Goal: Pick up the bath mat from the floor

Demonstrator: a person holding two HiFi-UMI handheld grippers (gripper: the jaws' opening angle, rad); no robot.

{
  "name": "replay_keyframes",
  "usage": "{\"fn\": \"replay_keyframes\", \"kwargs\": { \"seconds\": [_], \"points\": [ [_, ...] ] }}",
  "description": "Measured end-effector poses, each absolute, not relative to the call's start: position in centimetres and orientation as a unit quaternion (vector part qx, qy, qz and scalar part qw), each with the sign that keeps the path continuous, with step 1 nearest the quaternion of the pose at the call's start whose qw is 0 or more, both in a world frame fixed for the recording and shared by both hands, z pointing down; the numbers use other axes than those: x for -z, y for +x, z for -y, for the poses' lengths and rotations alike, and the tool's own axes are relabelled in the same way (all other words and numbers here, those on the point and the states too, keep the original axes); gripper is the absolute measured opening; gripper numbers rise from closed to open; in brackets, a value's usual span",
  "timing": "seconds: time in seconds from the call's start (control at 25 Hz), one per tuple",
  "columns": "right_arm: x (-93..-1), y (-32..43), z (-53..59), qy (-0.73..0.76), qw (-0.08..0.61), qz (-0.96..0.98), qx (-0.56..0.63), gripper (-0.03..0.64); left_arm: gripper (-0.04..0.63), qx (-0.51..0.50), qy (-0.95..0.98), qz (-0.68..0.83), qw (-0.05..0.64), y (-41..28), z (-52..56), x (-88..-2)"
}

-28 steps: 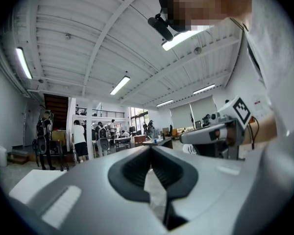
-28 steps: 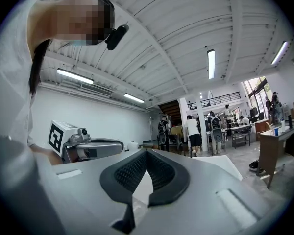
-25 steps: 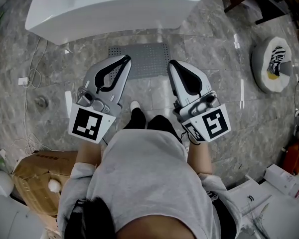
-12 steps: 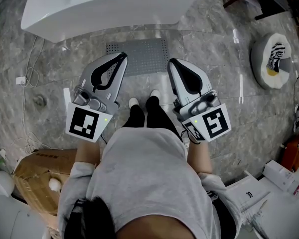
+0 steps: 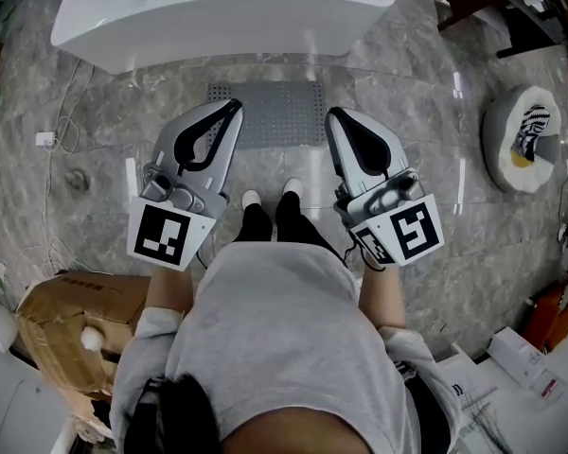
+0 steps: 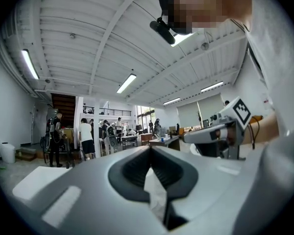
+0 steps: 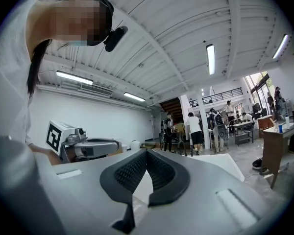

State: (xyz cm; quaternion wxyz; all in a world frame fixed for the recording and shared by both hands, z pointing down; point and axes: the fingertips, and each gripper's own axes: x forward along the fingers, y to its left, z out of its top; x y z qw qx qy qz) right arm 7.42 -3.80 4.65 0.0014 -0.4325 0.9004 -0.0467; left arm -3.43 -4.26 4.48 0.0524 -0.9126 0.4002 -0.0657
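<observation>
The grey dotted bath mat [image 5: 276, 116] lies flat on the marble floor just in front of the white bathtub [image 5: 218, 12]. My left gripper [image 5: 235, 109] is held level above the mat's left edge, its jaws shut with nothing in them. Over the mat's right edge my right gripper [image 5: 333, 114] is also level, shut and empty. The left gripper view shows the closed jaw tips [image 6: 150, 148] meeting, with the right gripper [image 6: 220, 131] beside them. In the right gripper view the dark pads [image 7: 147, 153] touch. The mat is in neither gripper view.
The person's two feet [image 5: 270, 197] stand just short of the mat. A cardboard box [image 5: 66, 324] sits at the lower left, and cables with a plug [image 5: 45, 140] lie at the left. A round white base [image 5: 523, 138] is at the right. People and tables fill the hall beyond.
The person has stepped forward and both feet now stand side by side. Both grippers were carried along a little toward the tub, still shut and empty.
</observation>
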Motion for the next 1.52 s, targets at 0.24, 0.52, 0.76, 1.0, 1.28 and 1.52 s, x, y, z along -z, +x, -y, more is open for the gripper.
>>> {"fn": "replay_keyframes", "kwargs": {
  "seconds": [0.24, 0.52, 0.76, 1.0, 1.28, 1.52],
  "points": [
    [-4.6, 9.4, 6.1, -0.414, 0.003, -0.909, 0.047, -0.002, 0.002, 0.068, -0.901, -0.425, 0.049, -2.0, 5.8, -4.4],
    [-5.1, 11.2, 8.0, -0.388, 0.005, -0.921, 0.048, -0.002, 0.002, 0.065, -0.885, -0.46, 0.044, -0.9, 6.9, -4.2],
    [-6.0, 11.8, 9.1, -0.37, 0.006, -0.928, 0.05, -0.002, 0.002, 0.069, -0.869, -0.487, 0.047, -1.0, 7.2, -4.9],
    [-6.8, 11.7, 9.9, -0.373, 0.005, -0.926, 0.059, -0.002, 0.002, 0.076, -0.868, -0.489, 0.043, -1.5, 7.5, -5.7],
    [-7.4, 9.9, 11.1, -0.397, 0.0, -0.915, 0.066, -0.002, 0.002, 0.087, -0.875, -0.476, 0.029, -4.1, 8.9, -6.7],
    [-8.4, 9.0, 12.4, -0.424, -0.006, -0.903, 0.074, -0.002, 0.002, 0.103, -0.879, -0.465, 0.026, -6.5, 10.6, -7.8]
  ]
}}
